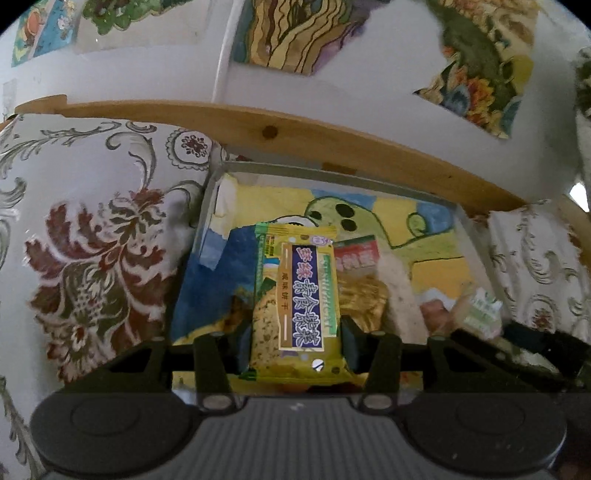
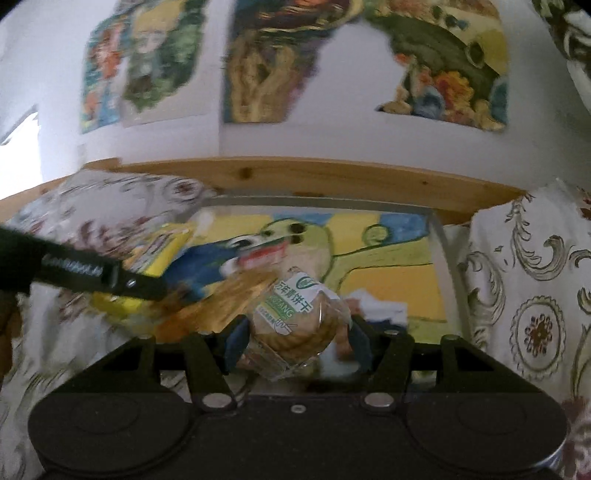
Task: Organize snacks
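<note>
My left gripper (image 1: pixel 295 347) is shut on a yellow-green biscuit packet (image 1: pixel 295 295) with a dark blue label, held upright over a clear tray (image 1: pixel 332 173) lined with a yellow and blue drawing. My right gripper (image 2: pixel 293 345) is shut on a clear packet of round biscuits (image 2: pixel 295 321) with a white and green label, held over the same tray (image 2: pixel 439 240). A red-labelled snack packet (image 1: pixel 360 258) lies in the tray behind the yellow-green packet; it also shows in the right wrist view (image 2: pixel 262 258). The right gripper's packet (image 1: pixel 480 310) shows at the right of the left wrist view.
The tray sits on a floral tablecloth (image 1: pixel 92 240) against a wooden rail (image 1: pixel 269 127) and a white wall with paper pictures (image 1: pixel 295 33). The left gripper's black arm (image 2: pixel 74 273) with the yellow-green packet (image 2: pixel 162 254) crosses the left of the right wrist view.
</note>
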